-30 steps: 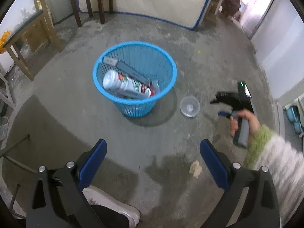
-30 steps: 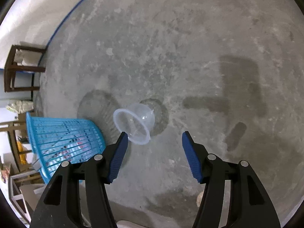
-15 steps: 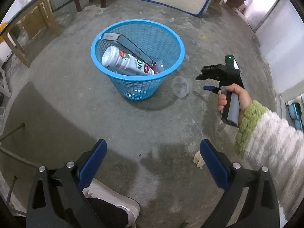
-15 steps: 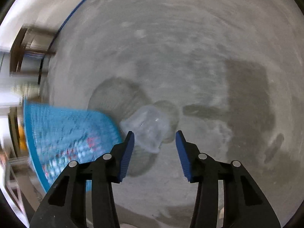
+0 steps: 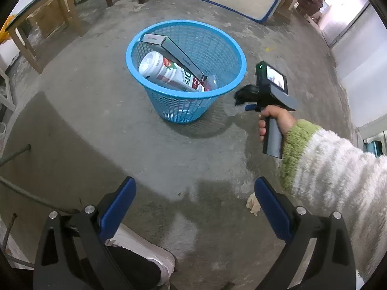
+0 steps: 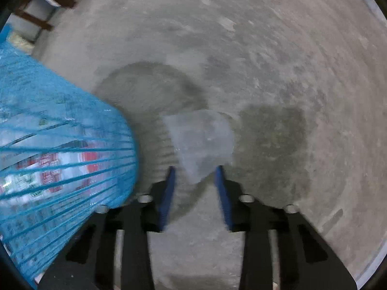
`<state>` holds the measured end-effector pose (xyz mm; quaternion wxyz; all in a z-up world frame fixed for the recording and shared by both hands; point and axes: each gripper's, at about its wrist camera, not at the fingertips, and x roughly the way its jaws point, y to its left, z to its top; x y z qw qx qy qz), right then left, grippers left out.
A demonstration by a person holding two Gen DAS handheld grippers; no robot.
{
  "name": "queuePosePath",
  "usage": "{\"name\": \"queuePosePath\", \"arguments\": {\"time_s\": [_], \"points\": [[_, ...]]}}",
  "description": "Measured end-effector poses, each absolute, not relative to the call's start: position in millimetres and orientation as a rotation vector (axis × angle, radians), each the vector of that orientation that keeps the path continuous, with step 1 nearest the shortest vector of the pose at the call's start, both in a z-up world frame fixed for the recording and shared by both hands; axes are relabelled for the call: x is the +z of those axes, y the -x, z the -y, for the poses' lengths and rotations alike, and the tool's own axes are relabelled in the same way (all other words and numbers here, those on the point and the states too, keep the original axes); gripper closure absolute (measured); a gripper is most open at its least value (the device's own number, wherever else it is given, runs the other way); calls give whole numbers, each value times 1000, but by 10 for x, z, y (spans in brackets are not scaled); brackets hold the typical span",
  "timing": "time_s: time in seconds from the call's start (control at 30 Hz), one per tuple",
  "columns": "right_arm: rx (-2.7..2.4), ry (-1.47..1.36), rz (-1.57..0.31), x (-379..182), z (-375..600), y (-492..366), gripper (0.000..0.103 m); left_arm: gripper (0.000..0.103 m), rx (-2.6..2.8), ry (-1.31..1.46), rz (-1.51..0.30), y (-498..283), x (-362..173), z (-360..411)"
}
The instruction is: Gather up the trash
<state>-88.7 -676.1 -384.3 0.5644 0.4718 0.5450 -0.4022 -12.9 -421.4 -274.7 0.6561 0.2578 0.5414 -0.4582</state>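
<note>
Clear plastic cup [image 6: 200,142] sits on the concrete floor [image 6: 266,48] just beside the base of the blue mesh basket [image 5: 186,55], on its right in the left wrist view. Right gripper [image 6: 195,181] points down over it, jaws narrow and closing, cup's near edge between the blue pads; view too blurred to tell if the pads are touching it. Basket holds a white bottle with red label [image 5: 169,73] and a flat grey box [image 5: 174,53]. Left gripper [image 5: 193,207] hangs wide apart, nothing between its jaws. Crumpled paper scrap [image 5: 252,204] lies by its right finger.
</note>
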Motion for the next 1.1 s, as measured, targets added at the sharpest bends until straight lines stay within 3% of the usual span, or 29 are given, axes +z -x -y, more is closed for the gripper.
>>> {"name": "queuePosePath", "arguments": {"time_s": [0.03,0.1,0.33,0.53,0.7,0.8,0.87,0.9,0.93,0.97,1.1], "points": [[-957,-1124,-1294,-3866,6780,901,97,7,-1037,-581,-1227,122,-2744,4213],[-1001,-1165,-1292,-3899,6795,1042,100,7,-1035,-576,-1230,101,-2751,4214],[-994,-1330,-1069,-3591,6706,1732,100,7,-1014,-563,-1257,50,-2795,4196],[-887,-1308,-869,-2690,6545,2055,100,7,-1001,-587,-1267,60,-2861,4196],[-737,-1162,-743,-1732,6460,1566,100,7,-997,-604,-1256,93,-2868,4195],[-713,-1087,-756,-1571,6549,1138,99,7,-997,-625,-1235,116,-2839,4165],[-702,-1073,-813,-1605,6617,845,93,7,-988,-635,-1223,119,-2830,4129],[-711,-1048,-893,-1720,6651,691,78,7,-984,-637,-1220,118,-2827,4119],[-745,-1015,-980,-1804,6641,572,53,7,-979,-640,-1214,117,-2823,4102],[-759,-989,-1046,-1900,6629,500,44,7,-975,-643,-1205,115,-2818,4083],[-780,-955,-1173,-1974,6434,499,39,7,-970,-631,-1188,89,-2792,4025]]}}
